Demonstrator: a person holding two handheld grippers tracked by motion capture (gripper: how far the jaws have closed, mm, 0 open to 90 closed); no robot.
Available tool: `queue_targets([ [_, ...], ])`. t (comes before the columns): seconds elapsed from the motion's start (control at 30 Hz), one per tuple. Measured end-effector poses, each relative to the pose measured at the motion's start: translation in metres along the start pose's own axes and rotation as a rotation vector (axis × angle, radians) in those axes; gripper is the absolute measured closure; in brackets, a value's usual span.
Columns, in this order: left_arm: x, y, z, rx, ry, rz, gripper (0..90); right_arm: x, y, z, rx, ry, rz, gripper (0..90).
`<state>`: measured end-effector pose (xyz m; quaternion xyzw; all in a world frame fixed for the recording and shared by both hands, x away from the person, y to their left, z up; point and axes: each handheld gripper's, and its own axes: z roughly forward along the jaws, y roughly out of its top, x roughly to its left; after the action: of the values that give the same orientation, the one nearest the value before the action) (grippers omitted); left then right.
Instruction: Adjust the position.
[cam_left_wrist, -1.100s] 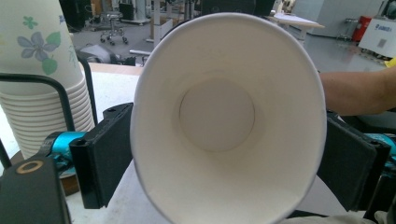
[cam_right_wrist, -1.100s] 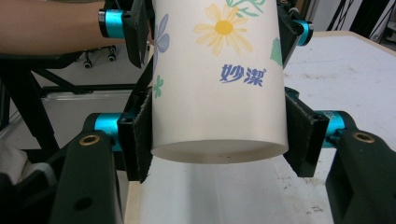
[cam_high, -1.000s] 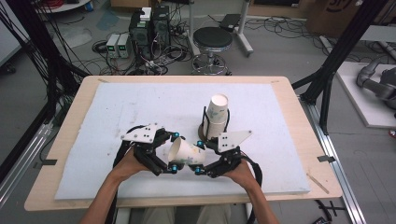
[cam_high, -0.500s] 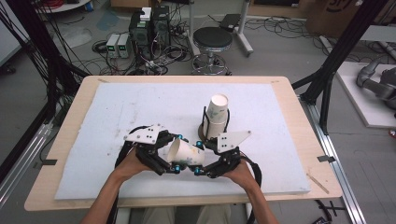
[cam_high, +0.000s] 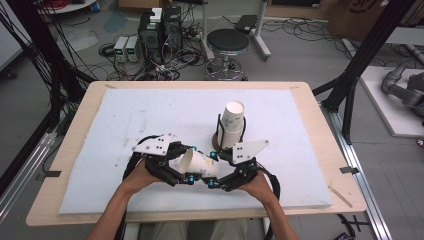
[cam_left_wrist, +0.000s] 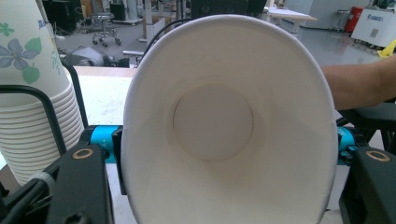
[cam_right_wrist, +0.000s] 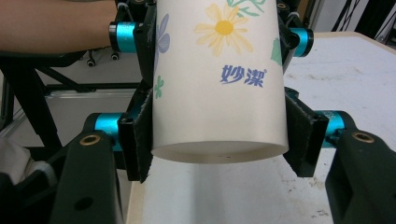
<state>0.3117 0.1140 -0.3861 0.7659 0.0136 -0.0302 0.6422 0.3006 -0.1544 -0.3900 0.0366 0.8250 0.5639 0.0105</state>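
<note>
Now, fingers outward:

Left fingers (cam_left_wrist: 93, 163): have just been closing, and now pinch the paper cup (cam_high: 198, 165) near its mouth; in the left gripper view the rim looks squeezed to an oval between the two black fingers.

Right fingers (cam_right_wrist: 140, 135): pressed on the same cup near its base, one black pad on each side of the printed wall.

Cup, where it is: held on its side just above the bench (cam_high: 300, 95), between the left gripper (cam_high: 186, 165) and the right gripper (cam_high: 212, 169), close to the person's edge.

Why held so: with one gripper at each end, the cup lies level and steady; judging by this, it is either being passed across or kept ready for the stack.

Stack of cups (cam_high: 231, 125): stands upright in a black wire holder (cam_high: 218, 131) just behind the grippers, on the white mat (cam_high: 125, 120).

Left gripper view adds: the cup's plain white inside and round bottom (cam_left_wrist: 212, 122), plus the ribbed rims of the stack (cam_left_wrist: 35, 135) at the left.

Right gripper view adds: the daisy (cam_right_wrist: 224, 27) and blue lettering (cam_right_wrist: 243, 75) on the outside, and the left gripper's fingers clamped farther along the cup.

High view adds: the layout, with both hands side by side and the stool (cam_high: 227, 42) and electronics on the floor beyond.
</note>
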Motion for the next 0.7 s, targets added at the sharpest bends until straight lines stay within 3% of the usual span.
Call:
queue_targets([
  [0.37, -0.0006, -0.0001, 0.0002, 0.007, 0.001, 0.002, 33.9, 0.0005, 0.0, 0.0002, 0.003, 0.002, -0.003, 36.5],
  [0.5, -0.0005, -0.0002, 0.0007, 0.009, -0.002, 0.002, 33.7, 0.0016, 0.0007, 0.0022, 0.033, -0.034, -0.001, 25.8],
  [0.7, -0.0002, -0.0003, -0.0001, 0.01, 0.0, 0.001, 33.6, 0.0022, 0.001, 0.0057, 0.04, -0.038, 0.005, 21.1],
])
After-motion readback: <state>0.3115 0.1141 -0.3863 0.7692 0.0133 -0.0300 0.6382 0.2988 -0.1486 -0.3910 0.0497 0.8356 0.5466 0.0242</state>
